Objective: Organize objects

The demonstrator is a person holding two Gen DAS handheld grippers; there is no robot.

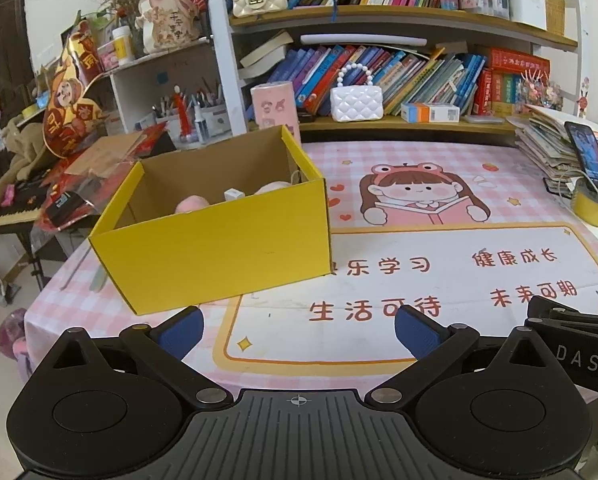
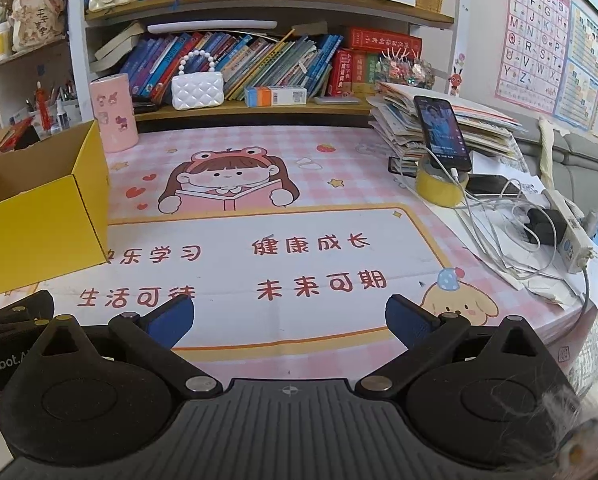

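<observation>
A yellow cardboard box (image 1: 219, 244) stands open on the left of the pink table mat (image 1: 439, 280). Inside it I see two pink soft things (image 1: 190, 204) and a small white item (image 1: 234, 194). My left gripper (image 1: 297, 330) is open and empty, low over the mat just in front of the box's right corner. My right gripper (image 2: 290, 318) is open and empty over the mat's printed text, with the box (image 2: 39, 220) to its left. Part of the right gripper shows at the right edge of the left wrist view (image 1: 571, 340).
A pink cylinder (image 2: 113, 112) stands behind the box. A phone (image 2: 443, 132) leans on a yellow tape roll (image 2: 439, 188) by a paper stack at the right. Cables and a power strip (image 2: 567, 236) lie at the right edge. Bookshelves with a white handbag (image 2: 197, 90) line the back.
</observation>
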